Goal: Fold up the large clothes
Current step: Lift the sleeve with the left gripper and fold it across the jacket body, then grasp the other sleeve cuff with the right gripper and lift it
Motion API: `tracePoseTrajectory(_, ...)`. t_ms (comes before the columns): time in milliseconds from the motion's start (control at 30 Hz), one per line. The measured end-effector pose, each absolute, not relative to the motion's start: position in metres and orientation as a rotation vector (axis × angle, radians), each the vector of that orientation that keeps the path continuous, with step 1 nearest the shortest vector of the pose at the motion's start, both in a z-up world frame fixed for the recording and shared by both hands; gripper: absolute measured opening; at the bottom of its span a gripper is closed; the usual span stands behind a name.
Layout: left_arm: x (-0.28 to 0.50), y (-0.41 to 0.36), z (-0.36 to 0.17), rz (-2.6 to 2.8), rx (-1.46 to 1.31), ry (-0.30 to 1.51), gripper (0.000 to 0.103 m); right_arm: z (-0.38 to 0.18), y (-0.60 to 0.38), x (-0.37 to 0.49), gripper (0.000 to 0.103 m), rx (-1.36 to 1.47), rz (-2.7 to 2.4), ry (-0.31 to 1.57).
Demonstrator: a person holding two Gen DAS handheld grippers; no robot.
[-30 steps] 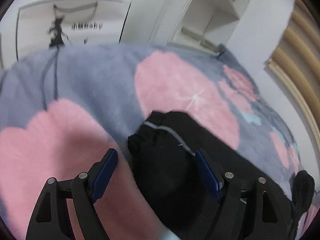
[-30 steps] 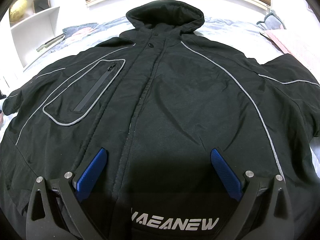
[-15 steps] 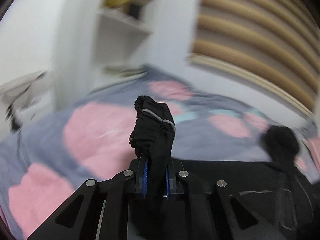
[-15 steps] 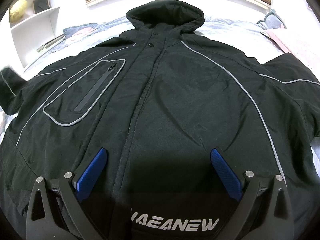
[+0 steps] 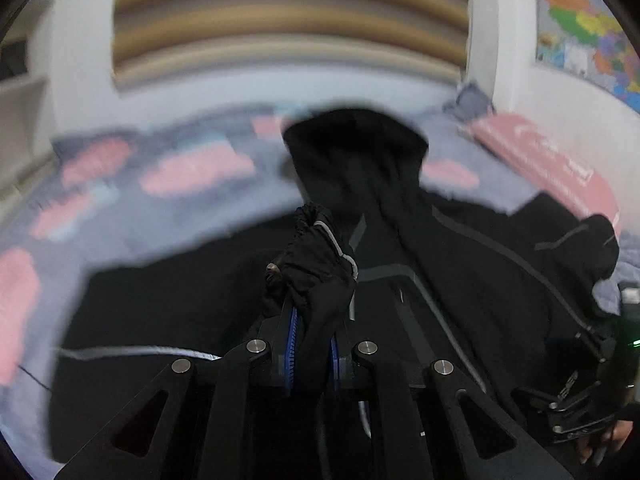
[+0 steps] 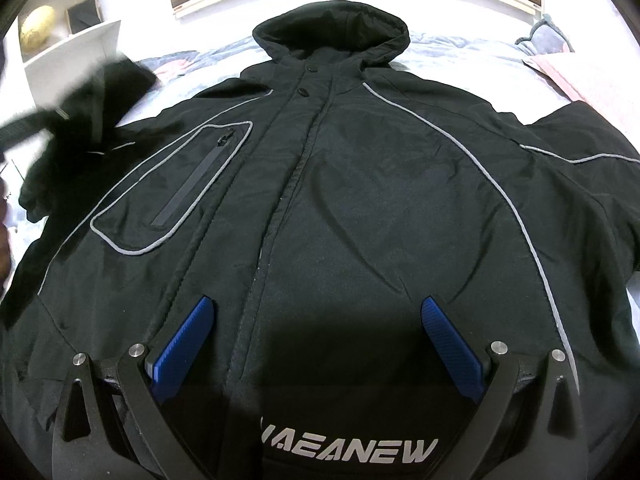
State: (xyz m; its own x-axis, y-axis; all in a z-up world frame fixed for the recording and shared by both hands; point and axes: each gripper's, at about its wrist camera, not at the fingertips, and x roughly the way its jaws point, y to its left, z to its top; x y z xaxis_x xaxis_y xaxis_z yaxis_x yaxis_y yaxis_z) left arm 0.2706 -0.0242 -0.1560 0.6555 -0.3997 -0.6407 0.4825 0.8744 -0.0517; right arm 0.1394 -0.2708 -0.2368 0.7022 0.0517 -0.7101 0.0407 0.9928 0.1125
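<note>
A large black hooded jacket [image 6: 360,208] with grey piping lies face up on the bed, hood [image 6: 332,32] at the far end. My left gripper [image 5: 314,344] is shut on the jacket's sleeve cuff [image 5: 312,264] and holds it lifted over the jacket body [image 5: 440,280]. The lifted sleeve shows blurred at the left in the right wrist view [image 6: 88,104]. My right gripper [image 6: 320,344] is open, resting over the jacket's lower front near the hem lettering [image 6: 348,448].
The bed has a grey and pink fleece blanket [image 5: 192,172]. A white shelf unit [image 6: 68,44] stands at the left. A slatted headboard [image 5: 288,20] and a wall map [image 5: 592,40] are behind. The right gripper also shows in the left wrist view [image 5: 580,400].
My left gripper shut on the sleeve cuff, lifted it and swung it right over the jacket body. The right gripper has not moved.
</note>
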Motion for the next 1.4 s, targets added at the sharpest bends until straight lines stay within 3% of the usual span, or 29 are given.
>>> tracePoseTrajectory(100,0.288,-0.029,-0.192,-0.575,0.105,0.856,0.018,-0.237,-0.271,0.139,0.103,0.125,0.007,0.792)
tracePoseTrajectory(167,0.289,-0.024,-0.192,-0.59,0.083,0.867,0.022,-0.237,-0.271,0.139,0.103,0.124,0.006,0.794)
tracePoseTrajectory(267,0.286,-0.013,-0.178,-0.657,-0.006,0.889,0.052,-0.237,-0.269,0.14,0.103,0.117,-0.001,0.801)
tracePoseTrajectory(433,0.252,0.012,-0.139,-0.692,-0.025,0.821,0.057,-0.221,-0.261,0.14,0.103,0.111,0.018,0.843)
tracePoseTrajectory(700,0.228,0.073,-0.103,-0.593,-0.069,0.715,0.06,-0.137,-0.185,0.168,0.103,0.128,0.231,0.793)
tracePoseTrajectory(833,0.211,0.108,-0.096,-0.462,0.008,0.677,0.06,-0.142,-0.145,0.215,0.103,0.143,0.255,0.862)
tracePoseTrajectory(900,0.201,0.126,-0.094,-0.414,0.033,0.653,0.06,-0.151,-0.138,0.235,0.094,0.189,0.235,0.892)
tracePoseTrajectory(1067,0.194,0.16,-0.099,-0.362,0.03,0.669,0.06,-0.185,-0.145,0.273,0.09,0.386,0.19,0.953)
tracePoseTrajectory(1133,0.196,0.163,-0.101,-0.342,0.043,0.675,0.06,-0.196,-0.147,0.278,0.071,0.446,0.238,0.957)
tracePoseTrajectory(1167,0.198,0.163,-0.103,-0.332,0.045,0.681,0.06,-0.2,-0.145,0.279,0.052,0.444,0.261,0.961)
tracePoseTrajectory(1200,0.201,0.162,-0.105,-0.327,0.042,0.688,0.06,-0.198,-0.14,0.279,0.045,0.401,0.252,0.953)
tracePoseTrajectory(1267,0.207,0.156,-0.107,-0.326,0.033,0.697,0.06,-0.186,-0.136,0.275,0.034,0.353,0.258,0.914)
tracePoseTrajectory(1400,0.213,0.142,-0.103,-0.354,0.013,0.698,0.06,-0.151,-0.156,0.26,0.031,0.339,0.244,0.831)
